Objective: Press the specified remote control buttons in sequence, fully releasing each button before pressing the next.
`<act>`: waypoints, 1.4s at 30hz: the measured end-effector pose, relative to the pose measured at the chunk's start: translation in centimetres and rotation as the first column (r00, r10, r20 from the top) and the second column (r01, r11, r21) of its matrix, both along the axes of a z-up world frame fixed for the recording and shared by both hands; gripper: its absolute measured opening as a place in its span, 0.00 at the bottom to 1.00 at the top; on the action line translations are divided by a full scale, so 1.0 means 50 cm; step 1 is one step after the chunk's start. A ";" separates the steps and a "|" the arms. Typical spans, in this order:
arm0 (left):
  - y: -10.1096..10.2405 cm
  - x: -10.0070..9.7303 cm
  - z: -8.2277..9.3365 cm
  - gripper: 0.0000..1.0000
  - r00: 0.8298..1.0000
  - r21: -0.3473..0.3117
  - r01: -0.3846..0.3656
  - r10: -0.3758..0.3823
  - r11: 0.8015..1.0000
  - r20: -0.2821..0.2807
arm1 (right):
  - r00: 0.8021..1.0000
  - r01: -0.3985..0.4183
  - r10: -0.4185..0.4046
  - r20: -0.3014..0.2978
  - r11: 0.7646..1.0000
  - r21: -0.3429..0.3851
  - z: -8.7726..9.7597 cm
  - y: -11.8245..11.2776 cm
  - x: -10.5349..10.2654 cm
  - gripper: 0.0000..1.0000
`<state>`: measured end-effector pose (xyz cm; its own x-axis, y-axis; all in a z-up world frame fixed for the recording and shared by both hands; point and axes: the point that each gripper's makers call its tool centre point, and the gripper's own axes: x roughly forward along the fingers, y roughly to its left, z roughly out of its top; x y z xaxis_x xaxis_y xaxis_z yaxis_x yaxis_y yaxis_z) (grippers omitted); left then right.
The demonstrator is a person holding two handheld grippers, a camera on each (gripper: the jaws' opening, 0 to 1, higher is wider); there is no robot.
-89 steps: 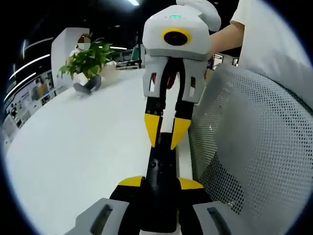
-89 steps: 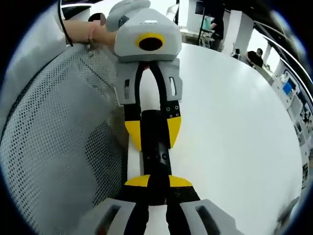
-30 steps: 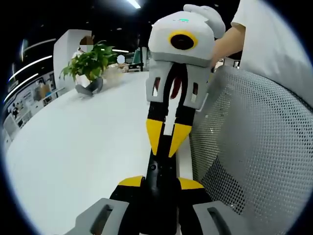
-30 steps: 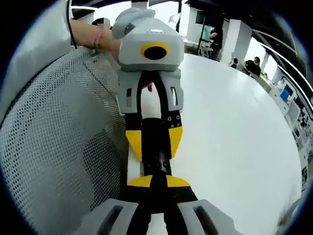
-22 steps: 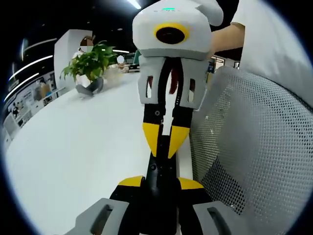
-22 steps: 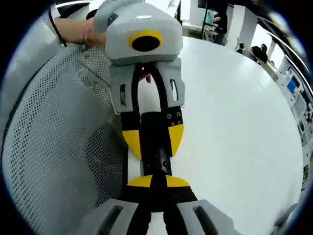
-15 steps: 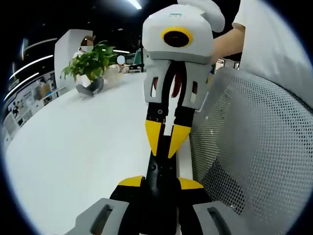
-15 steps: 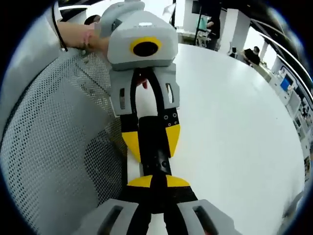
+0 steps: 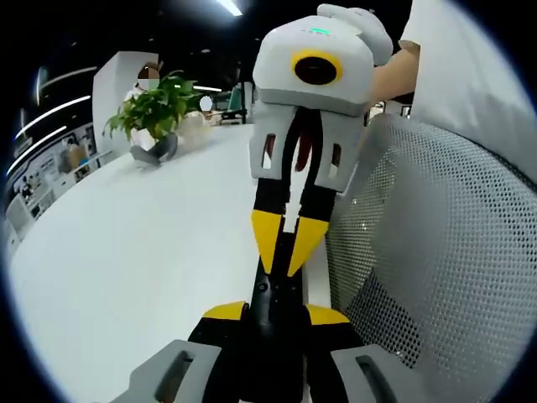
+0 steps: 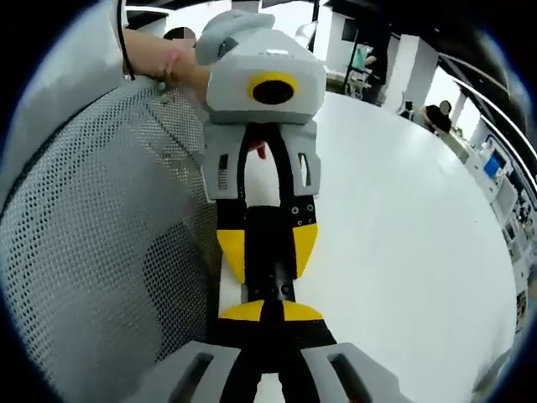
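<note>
Logging the scene from the largest item down, as I read it from the remote station.

1. White table (image 9: 126,269): broad bare top, running to 9 o'clock in the left gripper view. A potted plant (image 9: 155,105) stands far off at 10 o'clock.
2. Mesh chair back (image 9: 436,252): grey, perforated, at 3 o'clock in the left gripper view, just beside the tools.
3. Left gripper (image 9: 277,315): its fingers are parted only by the width of the remote control (image 9: 273,344) and clamp it by its long edges, yellow pads on either side. The remote is a slim black bar, held above the table at 6 o'clock in both views and pointing to 12.
4. Right gripper (image 9: 284,267): enters from 12 o'clock, its yellow fingers brought together into one point, holding nothing. That point rests on or just over the remote's upper face. I cannot tell whether a button is depressed.
5. Buttons: too small to make out which one lies beneath the tip.

My judgement of the step in hand is one press in the sequence. To do it well:
- I would keep the left clamp steady.
- I would push straight into the remote's face with the joined tip.
- I would then lift fully clear before moving along to the next button.
</note>
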<state>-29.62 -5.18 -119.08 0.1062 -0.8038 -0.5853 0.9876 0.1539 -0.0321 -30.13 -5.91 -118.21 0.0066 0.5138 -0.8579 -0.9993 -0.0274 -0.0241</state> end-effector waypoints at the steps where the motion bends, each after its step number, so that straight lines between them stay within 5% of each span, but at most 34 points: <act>1: 0.000 0.000 0.000 0.25 1.000 0.000 0.000 0.000 1.000 0.001 | 1.000 -0.007 0.007 0.002 1.000 -0.012 -0.001 0.002 0.003 0.00; 5: 0.001 0.000 0.000 0.25 1.000 -0.001 0.001 -0.001 1.000 0.000 | 1.000 0.008 -0.008 0.005 0.999 -0.052 -0.007 -0.002 0.009 0.00; 12: 0.001 0.000 0.000 0.25 1.000 0.000 0.003 -0.003 1.000 0.002 | 0.996 0.088 -0.089 0.020 0.995 0.052 -0.001 -0.006 0.007 0.00; 26: 0.001 0.000 0.000 0.25 1.000 0.000 0.007 -0.007 1.000 0.001 | 0.998 0.012 -0.010 0.055 0.999 -0.033 -0.005 0.002 0.001 0.00; 31: 0.001 0.000 0.000 0.25 1.000 0.002 0.007 -0.007 1.000 0.003 | 0.996 0.087 -0.087 -0.004 0.996 0.019 0.000 -0.003 0.006 0.00; 38: 0.001 0.000 0.000 0.25 1.000 0.000 0.006 -0.006 1.000 0.002 | 0.998 0.056 -0.055 0.007 0.998 -0.016 0.000 -0.014 0.004 0.00; 42: 0.001 0.000 0.000 0.25 1.000 -0.001 0.007 -0.007 1.000 0.000 | 0.994 0.110 -0.110 -0.018 0.994 0.002 0.000 -0.027 0.007 0.00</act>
